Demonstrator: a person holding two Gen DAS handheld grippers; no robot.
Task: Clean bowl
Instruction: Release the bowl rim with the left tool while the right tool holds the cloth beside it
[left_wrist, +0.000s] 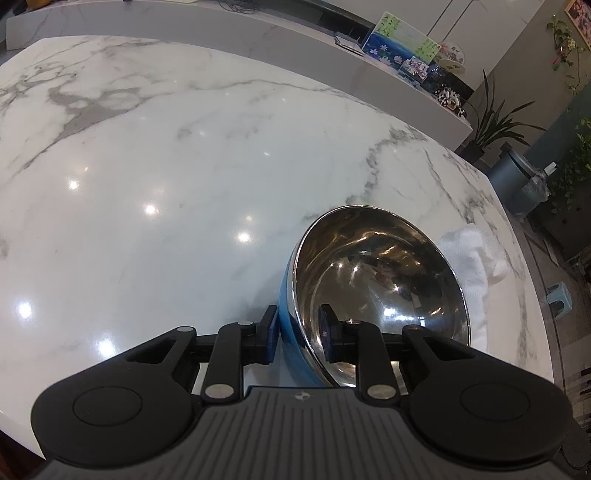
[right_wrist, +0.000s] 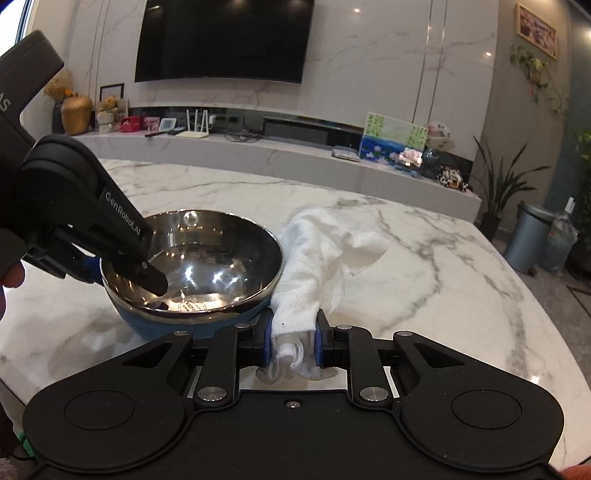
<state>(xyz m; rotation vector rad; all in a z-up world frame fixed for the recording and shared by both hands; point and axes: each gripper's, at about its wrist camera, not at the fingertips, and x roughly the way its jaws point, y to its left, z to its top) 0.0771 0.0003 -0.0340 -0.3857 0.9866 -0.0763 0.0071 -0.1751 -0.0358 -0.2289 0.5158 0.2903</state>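
The left tool (left_wrist: 297, 334) clamps the bowl (left_wrist: 380, 280) rim; the right tool (right_wrist: 293, 341) grips the white cloth (right_wrist: 321, 251). Wiping has not begun; next, the cloth must go into the bowl.

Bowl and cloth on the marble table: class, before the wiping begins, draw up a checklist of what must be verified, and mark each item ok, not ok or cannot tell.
1. Left gripper clamps the bowl wall, one finger inside, one outside: ok.
2. Right gripper is shut on the white cloth: ok.
3. Cloth is bunched enough to wipe with, loose end trailing onto the table: ok.
4. Bowl interior free of objects: ok.
5. Cloth already inside the bowl: not ok, it is beside it.
6. Cloth damp or dry: cannot tell.
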